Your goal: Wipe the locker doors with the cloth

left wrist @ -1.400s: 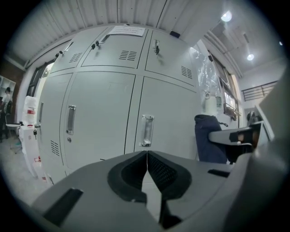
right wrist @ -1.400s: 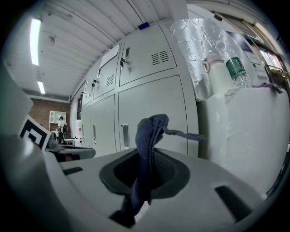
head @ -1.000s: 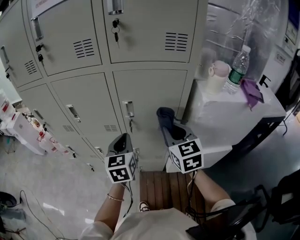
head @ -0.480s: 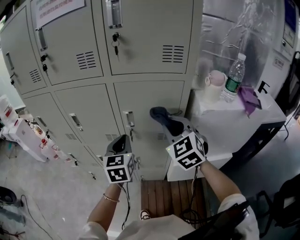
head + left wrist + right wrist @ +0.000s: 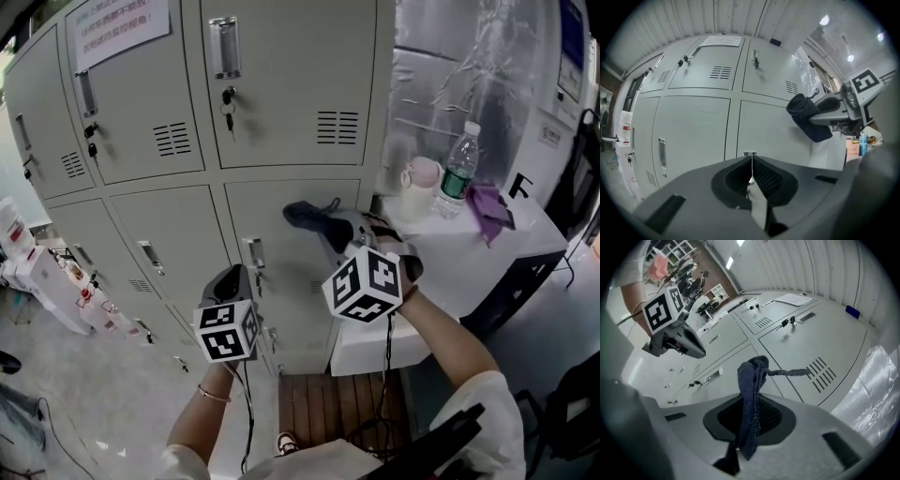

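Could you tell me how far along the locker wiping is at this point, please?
Done: the dark blue cloth is clamped in the right gripper. In hand: it is held up at a lower locker door; contact cannot be confirmed. Left: seemingly all the wiping, as the doors show no wipe marks. The left gripper is shut and empty.

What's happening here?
A person faces grey lockers with a gripper in each hand. The right gripper is shut on a dark cloth, held in front of a middle-row door. Whether the cloth touches the door is unclear. The left gripper is shut and empty.
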Available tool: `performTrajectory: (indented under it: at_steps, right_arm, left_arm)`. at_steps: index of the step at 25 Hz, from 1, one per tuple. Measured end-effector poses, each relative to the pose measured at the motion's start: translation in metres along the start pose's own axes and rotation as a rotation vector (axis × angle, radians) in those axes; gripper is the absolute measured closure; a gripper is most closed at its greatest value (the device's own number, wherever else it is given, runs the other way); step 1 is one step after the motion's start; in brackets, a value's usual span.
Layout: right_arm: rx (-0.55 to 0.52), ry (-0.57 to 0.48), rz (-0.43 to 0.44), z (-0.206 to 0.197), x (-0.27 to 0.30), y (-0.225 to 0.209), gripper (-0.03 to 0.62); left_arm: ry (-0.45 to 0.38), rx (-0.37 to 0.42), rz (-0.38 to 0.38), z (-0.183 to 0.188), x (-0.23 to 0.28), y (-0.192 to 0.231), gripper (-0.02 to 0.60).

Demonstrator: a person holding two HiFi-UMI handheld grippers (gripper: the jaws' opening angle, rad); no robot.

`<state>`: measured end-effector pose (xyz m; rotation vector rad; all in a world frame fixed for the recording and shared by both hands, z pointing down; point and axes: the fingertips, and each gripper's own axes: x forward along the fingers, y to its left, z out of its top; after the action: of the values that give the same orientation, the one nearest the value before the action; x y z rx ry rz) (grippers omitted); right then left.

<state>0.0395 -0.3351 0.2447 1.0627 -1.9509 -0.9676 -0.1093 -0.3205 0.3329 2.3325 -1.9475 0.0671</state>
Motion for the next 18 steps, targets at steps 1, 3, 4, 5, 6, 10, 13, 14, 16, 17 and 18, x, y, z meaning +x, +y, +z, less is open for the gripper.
performTrajectory:
  at_steps: [1, 3, 4, 5, 6, 10, 13, 14, 16, 17, 18]
  right_arm:
    - [-0.028, 0.0, -0.013, 0.003, 0.0, -0.006, 0.549]
    - [-0.091, 0.004, -0.039, 0.01, 0.0, -0.016, 0.549]
    - [-0.126, 0.008, -0.054, 0.013, 0.0, -0.021, 0.549]
    - [-0.162, 0.015, -0.071, 0.016, 0.001, -0.025, 0.548]
    - [-0.196, 0.024, -0.089, 0.017, 0.002, -0.028, 0.549]
    - [-0.273, 0.055, -0.137, 0.019, 0.008, -0.041, 0.549]
    - [-0.31, 0.067, -0.156, 0.021, 0.011, -0.046, 0.548]
    - [-0.326, 0.071, -0.165, 0.021, 0.012, -0.047, 0.548]
    - [-0.352, 0.077, -0.178, 0.021, 0.013, -0.048, 0.548]
    - [-0.359, 0.08, -0.181, 0.02, 0.015, -0.047, 0.548]
    - [-0.364, 0.083, -0.181, 0.019, 0.016, -0.046, 0.548]
  left_arm:
    - [-0.006, -0.001, 0.004, 0.003, 0.0, 0.002, 0.572]
    - [-0.019, 0.002, 0.009, 0.01, 0.001, 0.004, 0.572]
    - [-0.025, 0.003, 0.011, 0.013, 0.001, 0.005, 0.572]
    - [-0.032, 0.002, 0.012, 0.016, 0.001, 0.006, 0.572]
    - [-0.037, 0.0, 0.013, 0.019, 0.001, 0.007, 0.572]
    - [-0.047, -0.01, 0.016, 0.022, 0.002, 0.008, 0.572]
    - [-0.048, -0.02, 0.018, 0.021, 0.004, 0.01, 0.572]
    - [-0.047, -0.023, 0.018, 0.02, 0.004, 0.011, 0.572]
    - [-0.045, -0.027, 0.019, 0.018, 0.006, 0.012, 0.572]
    - [-0.044, -0.029, 0.02, 0.017, 0.006, 0.013, 0.572]
    - [-0.043, -0.033, 0.021, 0.016, 0.007, 0.014, 0.572]
